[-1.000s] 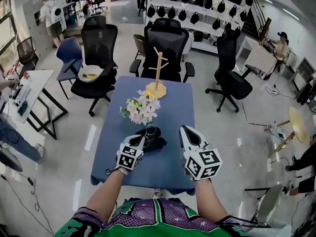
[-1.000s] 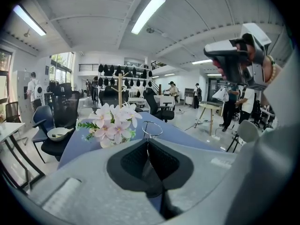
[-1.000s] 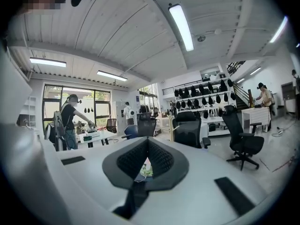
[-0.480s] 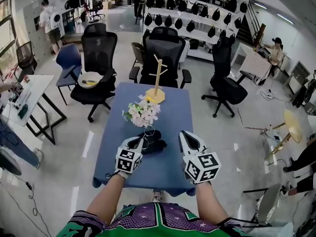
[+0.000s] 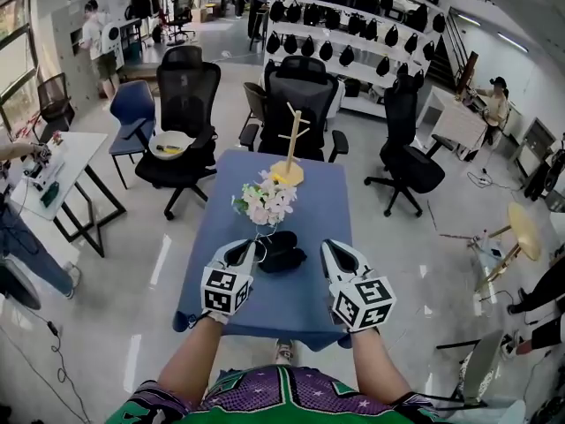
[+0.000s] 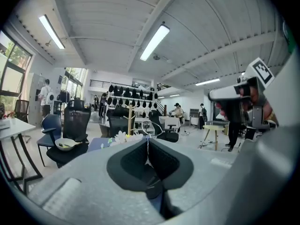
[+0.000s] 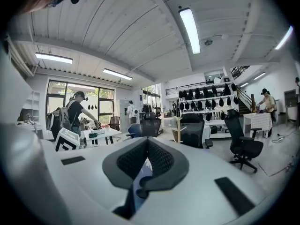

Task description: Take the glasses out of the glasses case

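The black glasses case lies open in the middle of the blue table, just in front of the flowers. My left gripper hovers at the case's left edge, its jaws pressed together on a thin wire part of the glasses, whose rim pokes up past the fingertips in the left gripper view. The left gripper shows no gap between its pads. My right gripper hangs to the right of the case, apart from it. The right gripper is shut with nothing in it.
A bunch of pale artificial flowers stands right behind the case, and a wooden branch stand stands at the table's far end. Black office chairs ring the far side. A white desk with a person stands at the left.
The head view has drifted, so the table sits a little further right and lower. Both grippers keep their places beside the case, and the left stays shut on the glasses.
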A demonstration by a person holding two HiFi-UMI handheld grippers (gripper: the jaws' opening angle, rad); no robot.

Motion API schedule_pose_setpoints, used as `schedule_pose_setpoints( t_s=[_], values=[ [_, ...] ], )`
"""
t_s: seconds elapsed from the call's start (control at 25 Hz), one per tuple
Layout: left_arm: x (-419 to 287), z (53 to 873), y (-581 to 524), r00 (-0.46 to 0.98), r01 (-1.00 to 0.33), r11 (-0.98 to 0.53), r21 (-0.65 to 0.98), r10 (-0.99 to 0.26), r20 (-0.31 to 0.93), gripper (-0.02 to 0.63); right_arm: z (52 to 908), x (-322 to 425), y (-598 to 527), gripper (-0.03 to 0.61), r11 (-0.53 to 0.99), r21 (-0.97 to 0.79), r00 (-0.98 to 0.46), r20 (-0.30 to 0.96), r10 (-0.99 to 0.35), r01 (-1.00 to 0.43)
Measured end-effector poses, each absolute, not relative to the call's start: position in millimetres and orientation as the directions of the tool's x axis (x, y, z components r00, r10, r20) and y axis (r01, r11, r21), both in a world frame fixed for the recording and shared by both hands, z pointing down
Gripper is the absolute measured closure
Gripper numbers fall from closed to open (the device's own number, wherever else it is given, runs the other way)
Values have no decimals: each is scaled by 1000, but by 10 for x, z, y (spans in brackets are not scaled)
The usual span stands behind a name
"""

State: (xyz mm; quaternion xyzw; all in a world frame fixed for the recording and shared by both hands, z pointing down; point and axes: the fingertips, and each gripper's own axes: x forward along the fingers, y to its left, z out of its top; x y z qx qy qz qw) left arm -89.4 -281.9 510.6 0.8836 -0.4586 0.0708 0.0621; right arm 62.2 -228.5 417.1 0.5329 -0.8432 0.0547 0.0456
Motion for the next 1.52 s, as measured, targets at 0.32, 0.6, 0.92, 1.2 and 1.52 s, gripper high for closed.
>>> schedule_pose_setpoints(
  t_s=[0.32, 0.6, 0.92, 1.2, 1.52],
  values=[
    [-1147, 4602, -2491, 569, -823, -567, 46, -819, 81, 592, 4043, 429, -2039, 575, 423, -47, -425, 80, -902, -905],
    [-1289, 4319, -2158, 579, -814, -576, 70, -815, 30, 592, 3824, 487, -1785, 575, 380, -58, -381, 2, -925, -923],
    [-1519, 3993, -1894, 553, -830, -555, 58, -832, -51, 592, 3762, 717, -1563, 575, 323, -86, -321, -38, -946, -943],
    [-1677, 3859, -1834, 523, -849, -528, 34, -847, -91, 592, 3690, 769, -1498, 575, 297, -58, -294, -55, -954, -953],
    [-1851, 3857, -1892, 479, -874, -484, 40, -873, -96, 592, 3687, 824, -1565, 575, 282, -54, -280, -44, -959, -958]
  ],
)
